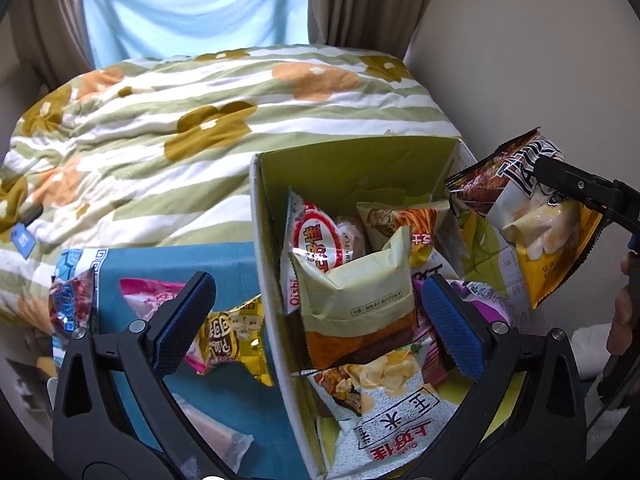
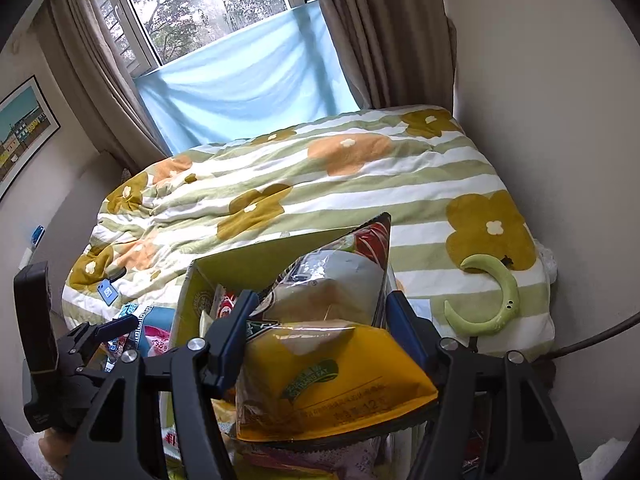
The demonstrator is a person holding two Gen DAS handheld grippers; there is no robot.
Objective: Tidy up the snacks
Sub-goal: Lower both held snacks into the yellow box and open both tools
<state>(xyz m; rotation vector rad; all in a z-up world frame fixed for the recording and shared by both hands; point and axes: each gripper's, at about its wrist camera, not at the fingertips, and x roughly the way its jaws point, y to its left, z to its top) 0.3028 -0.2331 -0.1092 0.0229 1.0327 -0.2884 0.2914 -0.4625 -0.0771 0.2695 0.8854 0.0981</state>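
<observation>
While my right gripper [image 2: 316, 336] holds the yellow crinkly chip bag [image 2: 332, 384] | left gripper [image 1: 316, 328] wide, empty | next: drop bag into green cardboard box [image 1: 360, 160].

box [image 1: 352, 156]: yellow-green, open, upright on bed, full of packets | yellow chip bag [image 2: 320, 380]: airborne over box, tilted

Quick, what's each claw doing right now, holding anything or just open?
Left claw: open wide, holding nothing, above the pale green cardboard box of snack packets.
Right claw: closed on a yellow crinkly plastic snack bag.
</observation>
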